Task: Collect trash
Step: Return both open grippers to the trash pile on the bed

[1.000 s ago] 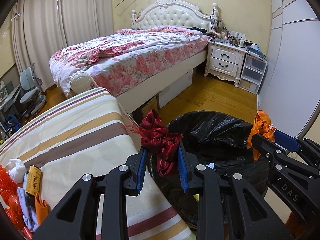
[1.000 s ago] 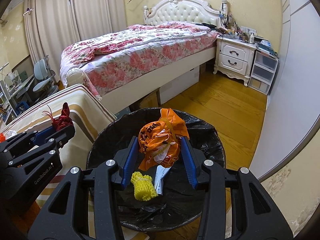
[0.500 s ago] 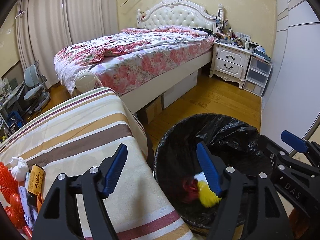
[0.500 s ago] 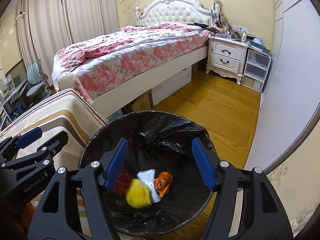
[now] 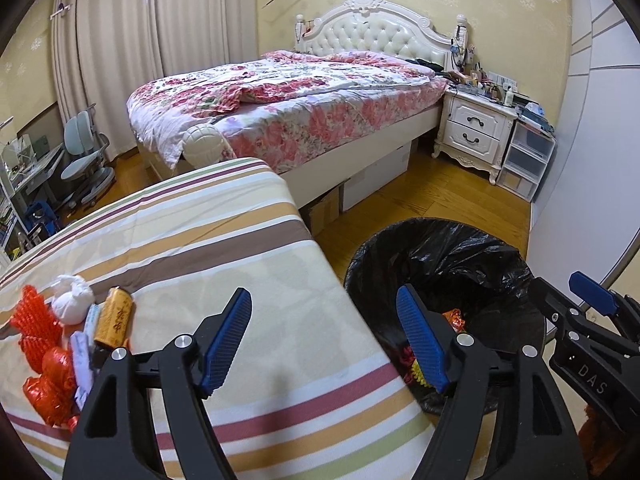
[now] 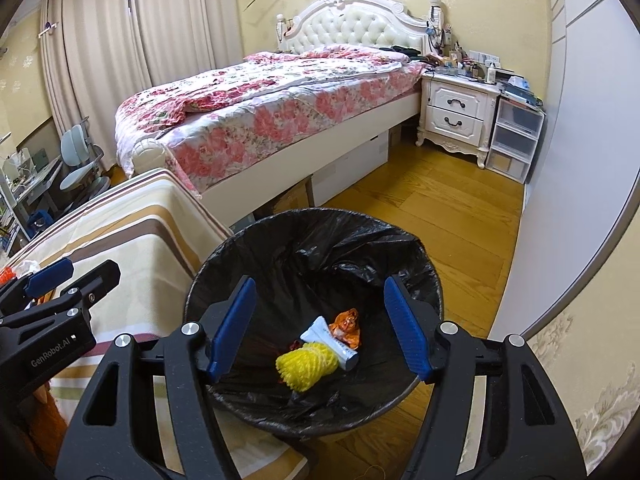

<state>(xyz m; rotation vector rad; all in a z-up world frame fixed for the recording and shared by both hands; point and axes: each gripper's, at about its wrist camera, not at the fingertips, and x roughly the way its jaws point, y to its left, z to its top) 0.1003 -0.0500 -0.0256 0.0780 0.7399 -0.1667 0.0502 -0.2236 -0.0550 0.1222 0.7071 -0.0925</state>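
1. A worktop covered in a cream cloth with brown, red and green stripes (image 5: 224, 264) is set just beside the bin, so that trash need only be carried over its edge.
2. A round bin lined with a black plastic bag (image 6: 404, 240) stands on the wooden floor, its mouth open upward to receive what is dropped.
3. The left hand-held gripper (image 5: 324, 338) is held wide and empty, half over the worktop edge and half over the bin rim; a return toward the remaining trash is judged likely.
4. The right hand-held gripper (image 6: 320, 328) is likewise spread wide with nothing in it, poised above the bin mouth.
5. Uncollected trash is bunched at the worktop's left side: red foam netting (image 5: 34, 328), a crumpled red wrapper (image 5: 52, 388), a knotted white bag (image 5: 72, 300) and a small yellow-brown can (image 5: 114, 318).
6. Collected trash lies on the bin's bottom: yellow foam netting (image 6: 306, 366), a white tube (image 6: 332, 342) and an orange wrapper (image 6: 348, 324).
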